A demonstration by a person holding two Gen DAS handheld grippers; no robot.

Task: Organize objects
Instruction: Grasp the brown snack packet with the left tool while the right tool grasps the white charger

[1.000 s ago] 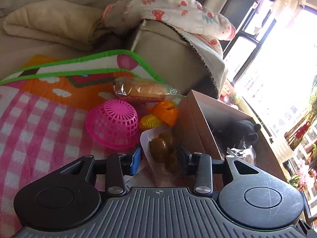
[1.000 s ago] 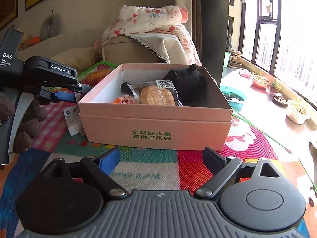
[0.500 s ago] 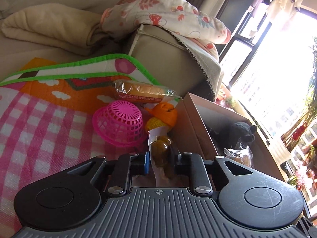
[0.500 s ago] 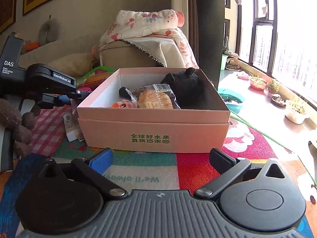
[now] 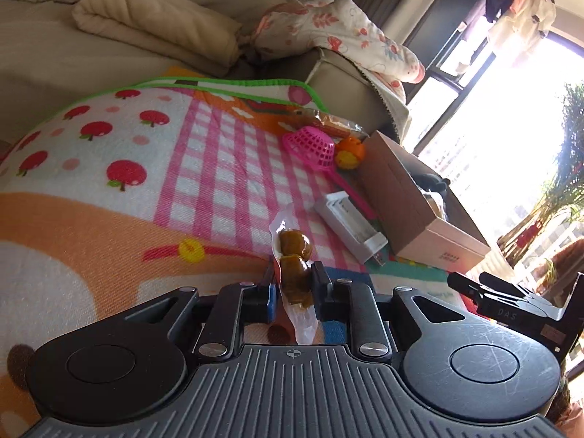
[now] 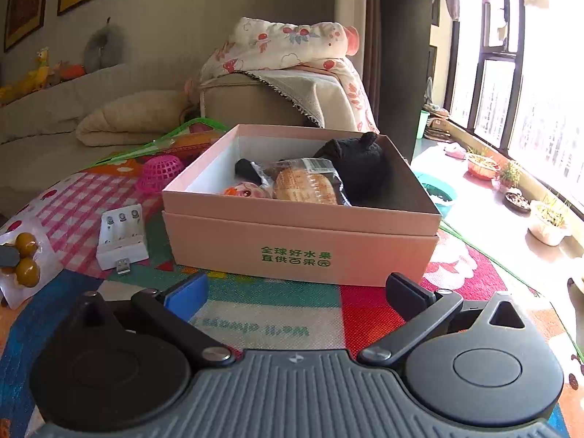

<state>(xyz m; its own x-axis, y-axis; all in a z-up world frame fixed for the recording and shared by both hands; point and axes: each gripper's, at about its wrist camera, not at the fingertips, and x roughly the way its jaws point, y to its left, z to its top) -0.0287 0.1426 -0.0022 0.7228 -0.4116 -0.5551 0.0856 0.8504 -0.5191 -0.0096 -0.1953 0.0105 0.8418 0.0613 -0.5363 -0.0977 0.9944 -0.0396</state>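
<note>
My left gripper is shut on a clear packet of brown round snacks, held above the play mat; the packet also shows at the left edge of the right wrist view. The open pink cardboard box stands on the mat and holds a black plush toy, a wrapped bread and a small pink toy. My right gripper is open and empty, just in front of the box. A white battery charger lies left of the box.
A pink mesh scoop, an orange toy and a wrapped bread roll lie behind the box near the sofa. A folded blanket lies on the sofa. Plant pots line the window sill at right.
My left gripper closed on the snack packet, lifted it and pulled back left, away from the box. The white charger is now uncovered. My right gripper moved slightly.
</note>
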